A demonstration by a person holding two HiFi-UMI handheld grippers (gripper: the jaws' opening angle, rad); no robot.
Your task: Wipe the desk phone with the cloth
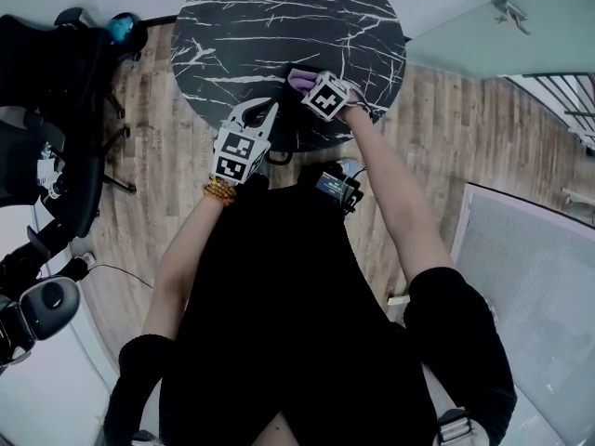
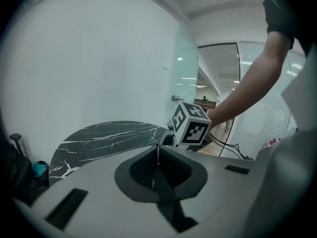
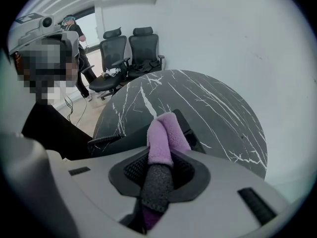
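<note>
Right gripper [image 3: 159, 158]: jaws clamped on the purple cloth [image 3: 166, 133], which is folded and sticks out past the tips; in the head view it is over the near part of the table, right of the other gripper.
Left gripper [image 2: 157, 155]: jaws together with only a thin seam between the pads and nothing held; in the head view [image 1: 263, 110] it is at the near edge of the table, tips pointing away from the person.
Gripper spacing: near each other but apart; the right one shows just ahead in the left gripper view.
Cloth: pinched mid-fold, with a little poking out behind the pads; in the head view [image 1: 299, 79] it is a small purple patch at the right gripper's tips.
Desk phone [image 3: 181, 117]: black, on the table right under and behind the cloth's free end; cannot tell if cloth and phone touch. Hard to pick out against the dark top in the head view.
Phone cord [image 3: 106, 140]: coiled, black, running left from the phone along the table's near edge.
Table [image 1: 279, 26]: round, black marble with white veins, standing against a white wall.
Floor [image 1: 167, 184]: wood planks.
Office chairs [image 3: 133, 48]: black, two side by side beyond the table in the right gripper view.
Background: a person [image 3: 75, 29] stands behind the chairs.
</note>
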